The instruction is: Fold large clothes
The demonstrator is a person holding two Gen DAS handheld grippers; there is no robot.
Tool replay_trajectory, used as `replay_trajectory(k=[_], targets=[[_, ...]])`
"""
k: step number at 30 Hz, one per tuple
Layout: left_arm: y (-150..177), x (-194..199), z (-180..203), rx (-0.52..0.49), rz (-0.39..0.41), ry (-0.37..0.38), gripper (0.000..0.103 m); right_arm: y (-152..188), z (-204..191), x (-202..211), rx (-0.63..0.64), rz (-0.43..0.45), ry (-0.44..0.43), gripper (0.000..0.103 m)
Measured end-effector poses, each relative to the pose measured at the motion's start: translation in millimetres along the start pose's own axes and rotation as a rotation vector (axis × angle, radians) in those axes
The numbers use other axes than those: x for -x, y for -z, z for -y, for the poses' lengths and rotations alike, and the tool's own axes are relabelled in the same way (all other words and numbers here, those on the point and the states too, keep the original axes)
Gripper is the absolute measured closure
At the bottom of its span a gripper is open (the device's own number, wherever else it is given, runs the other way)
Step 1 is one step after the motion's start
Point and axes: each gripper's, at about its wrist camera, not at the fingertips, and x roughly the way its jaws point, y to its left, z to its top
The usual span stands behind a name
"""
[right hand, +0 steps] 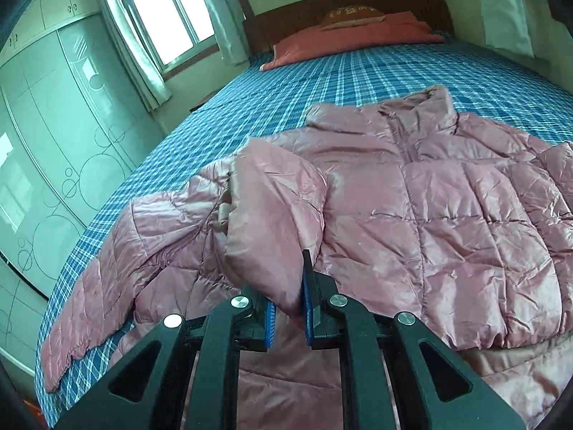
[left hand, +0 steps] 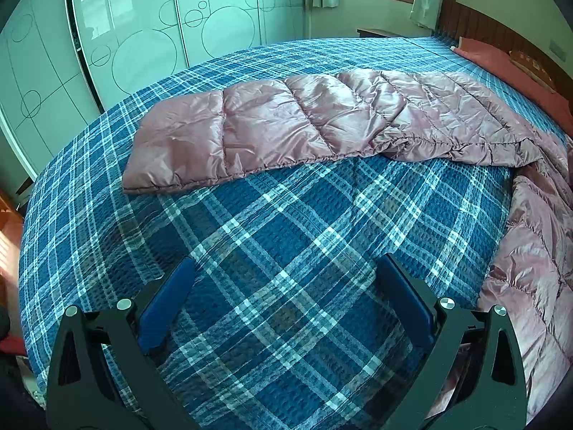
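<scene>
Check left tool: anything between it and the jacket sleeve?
Nothing visible. The left tool is open over bare plaid bedspread, and the pink jacket's sleeve lies flat beyond it, unobstructed.

From my left cam the pink jacket runs off the right edge, body mostly out of frame, and on my right cam the fold I'm pinching hides the shoulder behind it, hem cut off at bottom.
</scene>
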Motion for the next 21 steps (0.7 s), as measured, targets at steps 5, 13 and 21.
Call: replay_trajectory(k=[5, 13, 21], targets=[[0.9, 0.0, -0.7, 0.000, 0.000, 0.000, 0.002, 6.0, -11.2, -8.8, 0.031, -0.072, -0.051, 0.078], [1.6, -1.6, -1.8, 0.001, 0.001, 0.000, 0.002, 1.0, 33.4, 82.4, 0.019, 0.025, -0.075, 0.045], [2.6, -2.5, -2.3, 0.000, 0.003, -0.001, 0.002, -10.1, 192.3, 117.5, -0.133, 0.069, 0.362, 0.063]])
